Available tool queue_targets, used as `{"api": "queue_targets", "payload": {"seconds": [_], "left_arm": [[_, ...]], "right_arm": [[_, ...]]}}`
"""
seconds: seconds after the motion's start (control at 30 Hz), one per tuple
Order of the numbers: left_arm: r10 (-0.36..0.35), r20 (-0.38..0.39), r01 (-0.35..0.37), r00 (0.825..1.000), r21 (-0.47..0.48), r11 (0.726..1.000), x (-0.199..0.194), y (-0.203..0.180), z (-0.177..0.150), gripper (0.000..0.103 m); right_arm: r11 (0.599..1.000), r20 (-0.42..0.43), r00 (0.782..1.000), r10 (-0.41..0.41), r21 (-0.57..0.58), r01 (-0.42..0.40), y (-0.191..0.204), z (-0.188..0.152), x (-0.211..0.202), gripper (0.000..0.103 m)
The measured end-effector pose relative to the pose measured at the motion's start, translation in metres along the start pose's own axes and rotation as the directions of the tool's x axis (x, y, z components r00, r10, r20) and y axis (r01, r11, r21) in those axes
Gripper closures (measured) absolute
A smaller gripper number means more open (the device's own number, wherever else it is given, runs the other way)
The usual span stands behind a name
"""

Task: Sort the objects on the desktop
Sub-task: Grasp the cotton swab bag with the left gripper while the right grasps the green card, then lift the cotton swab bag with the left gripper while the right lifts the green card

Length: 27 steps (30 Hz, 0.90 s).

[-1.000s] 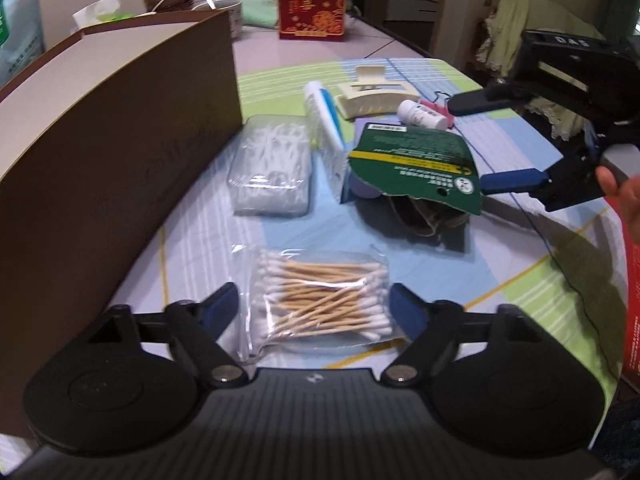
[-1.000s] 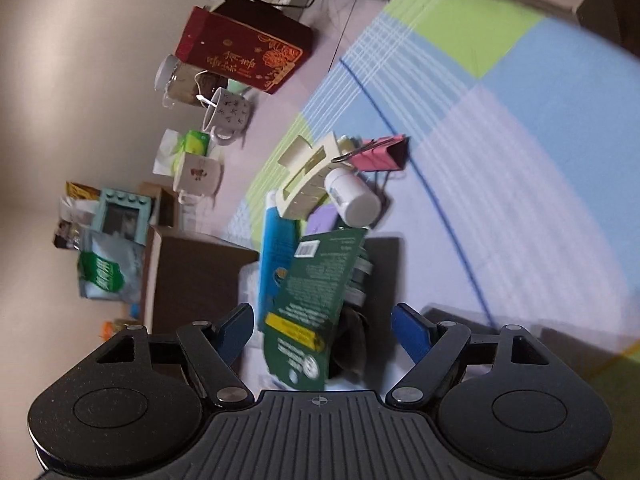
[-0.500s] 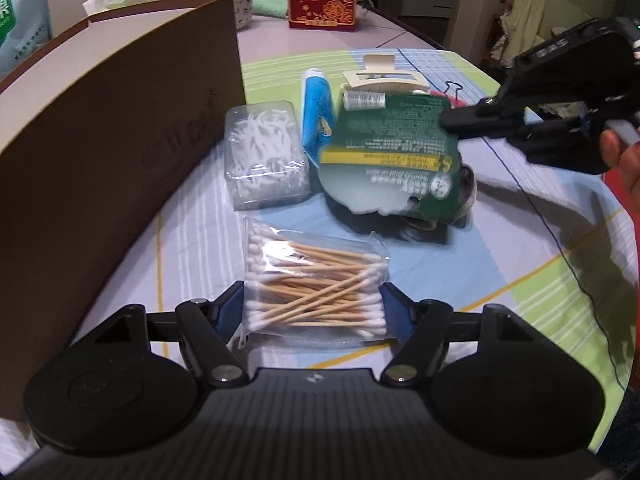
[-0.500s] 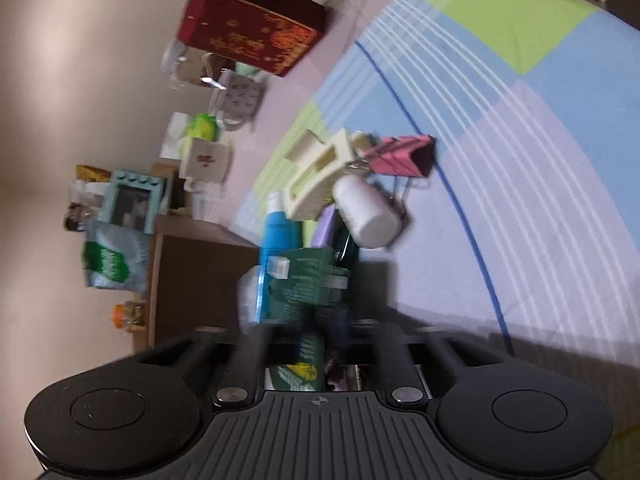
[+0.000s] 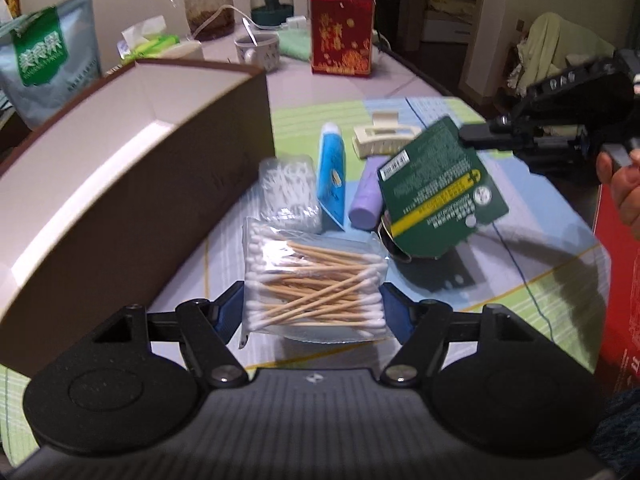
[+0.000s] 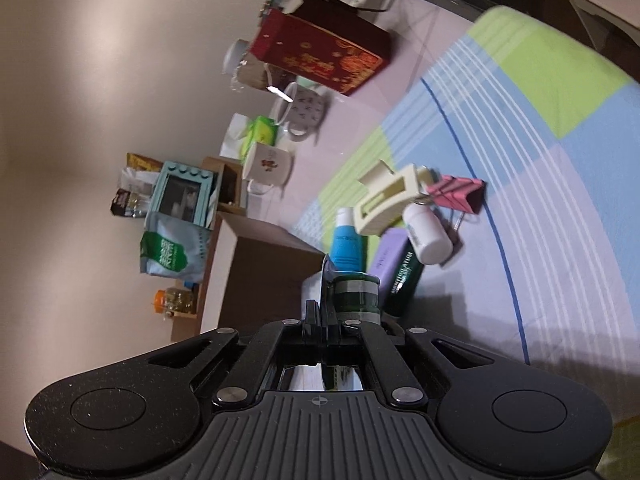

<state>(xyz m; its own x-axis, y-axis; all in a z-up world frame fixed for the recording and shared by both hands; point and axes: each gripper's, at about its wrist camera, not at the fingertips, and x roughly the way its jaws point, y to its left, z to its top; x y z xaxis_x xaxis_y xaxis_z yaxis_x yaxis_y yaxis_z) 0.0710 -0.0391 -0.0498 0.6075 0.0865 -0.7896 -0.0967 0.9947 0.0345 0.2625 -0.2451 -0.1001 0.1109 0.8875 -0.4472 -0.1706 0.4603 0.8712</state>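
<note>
A clear bag of cotton swabs (image 5: pixel 316 280) sits between the blue fingers of my left gripper (image 5: pixel 312 312), which press its two sides; the bag hangs just above the cloth with a shadow under it. My right gripper (image 5: pixel 476 138) is shut on the top edge of a green card package (image 5: pixel 440 192) and holds it tilted in the air. In the right wrist view the card package (image 6: pixel 354 292) is edge-on between the shut fingers of the gripper (image 6: pixel 322 312). A brown open box (image 5: pixel 120 200) stands at the left.
On the checked cloth lie a clear box of white picks (image 5: pixel 288 188), a blue tube (image 5: pixel 332 172), a purple tube (image 5: pixel 366 196), a cream hair claw (image 5: pixel 384 136), a white bottle (image 6: pixel 428 236) and a pink binder clip (image 6: pixel 456 196). A red carton (image 5: pixel 620 280) stands at the right edge. Mugs and jars crowd the back.
My right gripper shut on the green card package and raised it off the table. My left gripper narrowed on the swab bag and rose, bringing the open top of the brown box into view.
</note>
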Motion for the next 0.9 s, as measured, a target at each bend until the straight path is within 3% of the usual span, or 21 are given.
{"api": "queue_targets", "payload": {"seconds": [0.17,0.37,0.5,0.53,0.6,0.63,0.7,0.77,0.83,0.9], "left_arm": [[-0.003,0.003,0.003,1.000,-0.004,1.000,-0.007,0.013,0.000,0.035],[-0.068,-0.010,0.068,0.998,0.032,0.997,-0.008,0.034,-0.007,0.035],[-0.113,-0.022,0.114,0.993,0.053,0.992,-0.007,0.051,-0.012,0.035],[-0.125,-0.023,0.126,0.992,0.056,0.990,-0.007,0.055,-0.013,0.035],[-0.145,-0.026,0.147,0.989,0.065,0.987,-0.006,0.063,-0.014,0.035],[-0.154,-0.028,0.156,0.988,0.071,0.985,-0.006,0.066,-0.015,0.035],[-0.173,-0.033,0.175,0.984,0.080,0.981,-0.004,0.072,-0.016,0.035],[-0.191,-0.040,0.194,0.981,0.091,0.977,-0.001,0.075,-0.017,0.035],[-0.205,-0.043,0.208,0.978,0.108,0.972,0.001,0.076,-0.017,0.035],[-0.216,-0.043,0.220,0.975,0.120,0.968,0.002,0.076,-0.017,0.035]], "right_arm": [[0.987,-0.028,0.995,-0.094,-0.133,0.090,0.017,-0.012,0.002,0.103],[0.984,0.008,0.992,-0.125,-0.125,0.125,0.018,-0.040,-0.009,0.103],[0.978,0.114,0.972,-0.204,-0.028,0.209,0.009,-0.051,-0.022,0.102],[0.973,0.132,0.965,-0.228,-0.009,0.231,0.008,-0.054,-0.024,0.095],[0.956,0.180,0.941,-0.287,-0.006,0.293,0.012,-0.063,-0.029,0.019],[0.939,0.225,0.921,-0.318,-0.055,0.338,0.020,-0.070,-0.030,0.019],[0.853,0.262,0.882,-0.392,-0.255,0.455,0.044,-0.087,-0.019,0.019],[0.698,0.291,0.842,-0.455,-0.470,0.540,0.069,-0.110,0.003,0.019],[0.510,0.326,0.813,-0.482,-0.650,0.563,0.087,-0.137,0.031,0.019],[0.293,0.385,0.756,-0.529,-0.754,0.589,0.091,-0.162,0.064,0.020]]}}
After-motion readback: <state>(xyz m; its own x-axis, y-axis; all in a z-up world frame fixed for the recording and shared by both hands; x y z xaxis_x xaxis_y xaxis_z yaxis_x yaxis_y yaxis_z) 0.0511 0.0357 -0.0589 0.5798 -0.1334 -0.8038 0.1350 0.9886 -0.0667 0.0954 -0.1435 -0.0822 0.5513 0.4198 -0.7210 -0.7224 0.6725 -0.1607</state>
